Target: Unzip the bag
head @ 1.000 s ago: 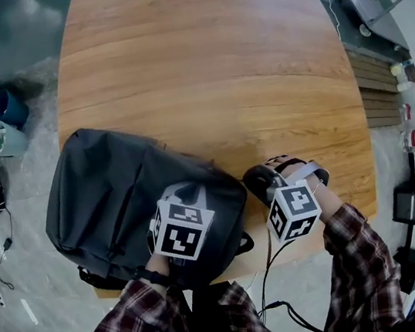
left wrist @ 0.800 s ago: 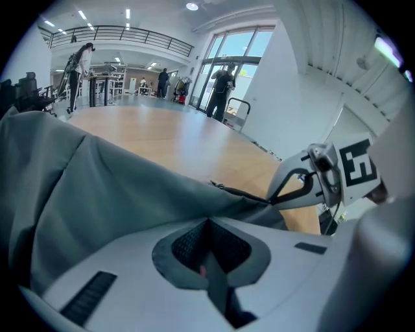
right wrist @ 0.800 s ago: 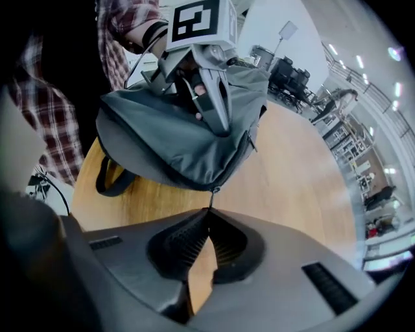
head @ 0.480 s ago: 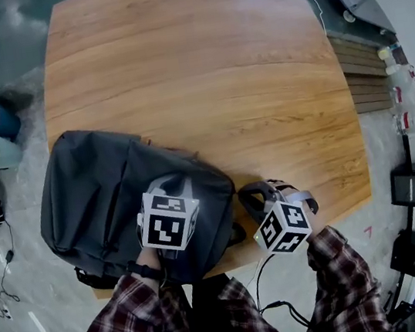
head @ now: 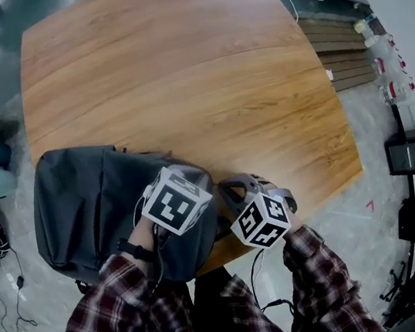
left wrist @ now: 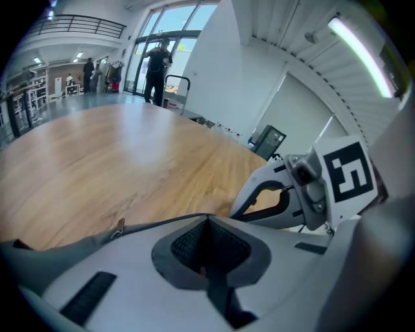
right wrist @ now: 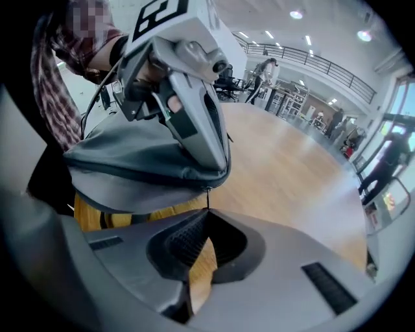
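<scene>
Right gripper view: right hand-held gripper [right wrist: 207, 213] pinches zipper pull [right wrist: 207, 198] beneath bag [right wrist: 130, 159].

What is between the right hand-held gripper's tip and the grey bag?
A thin dark zipper pull, hanging from the edge of the bag into the closed jaws of the right hand-held gripper. The right gripper view shows it.
</scene>
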{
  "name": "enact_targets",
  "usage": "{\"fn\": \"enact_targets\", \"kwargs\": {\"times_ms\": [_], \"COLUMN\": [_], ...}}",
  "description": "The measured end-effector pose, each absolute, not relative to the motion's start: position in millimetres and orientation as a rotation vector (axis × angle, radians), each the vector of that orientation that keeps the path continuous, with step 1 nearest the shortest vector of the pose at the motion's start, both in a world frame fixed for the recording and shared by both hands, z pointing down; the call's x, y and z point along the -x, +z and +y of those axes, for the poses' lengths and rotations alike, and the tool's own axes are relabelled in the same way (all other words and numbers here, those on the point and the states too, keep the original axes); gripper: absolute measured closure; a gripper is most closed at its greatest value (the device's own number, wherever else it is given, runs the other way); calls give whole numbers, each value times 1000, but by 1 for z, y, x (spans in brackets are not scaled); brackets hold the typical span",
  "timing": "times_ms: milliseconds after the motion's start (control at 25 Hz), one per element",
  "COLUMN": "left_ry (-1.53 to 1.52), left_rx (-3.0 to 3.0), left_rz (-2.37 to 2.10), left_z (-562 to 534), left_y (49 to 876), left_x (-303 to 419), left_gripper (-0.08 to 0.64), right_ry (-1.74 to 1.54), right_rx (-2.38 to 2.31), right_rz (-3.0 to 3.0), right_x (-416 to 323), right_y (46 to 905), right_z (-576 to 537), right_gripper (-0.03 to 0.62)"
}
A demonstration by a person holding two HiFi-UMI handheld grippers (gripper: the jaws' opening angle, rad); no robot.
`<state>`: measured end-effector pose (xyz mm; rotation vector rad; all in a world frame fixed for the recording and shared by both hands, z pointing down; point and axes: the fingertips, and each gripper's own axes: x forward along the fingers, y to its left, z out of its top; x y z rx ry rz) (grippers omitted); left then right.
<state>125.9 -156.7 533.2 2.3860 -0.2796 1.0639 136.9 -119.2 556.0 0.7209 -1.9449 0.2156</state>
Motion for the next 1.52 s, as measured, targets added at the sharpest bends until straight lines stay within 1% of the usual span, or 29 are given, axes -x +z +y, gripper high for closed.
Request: {"fn": "enact_targets", "kwargs": {"times_ms": [280,560,800,1120,1280,1520], "left_ry": [1015,1004,962,881,871,958], "left_rx": [-2320,-2316,-2325,-2300,-2309,-2354], "left_rz": [-232,-228,-338,-536,-572,-700], "left_z": [-162,-173,-208,-269,-273,-277], "left_y": [553,554,555,553,549,551], "left_x": [-127,-143,-154,-149,-139,-91], "left_gripper": [554,554,554,554,554,554], "right_ry": [355,395,416,472,440,440], "right_rx": [-811,-885,-895,-885,-923,-970], "right_rz": [-1969,-1937,-1944,-2006,-1986,-1974], "right_x": [-122,-117,-102,-83,-87,-113], "right_y": [555,538,526,512,516,528], "right_z": [-92,-66,-45,1,-4,-23], "right_gripper": [581,581,581,581,581,581]}}
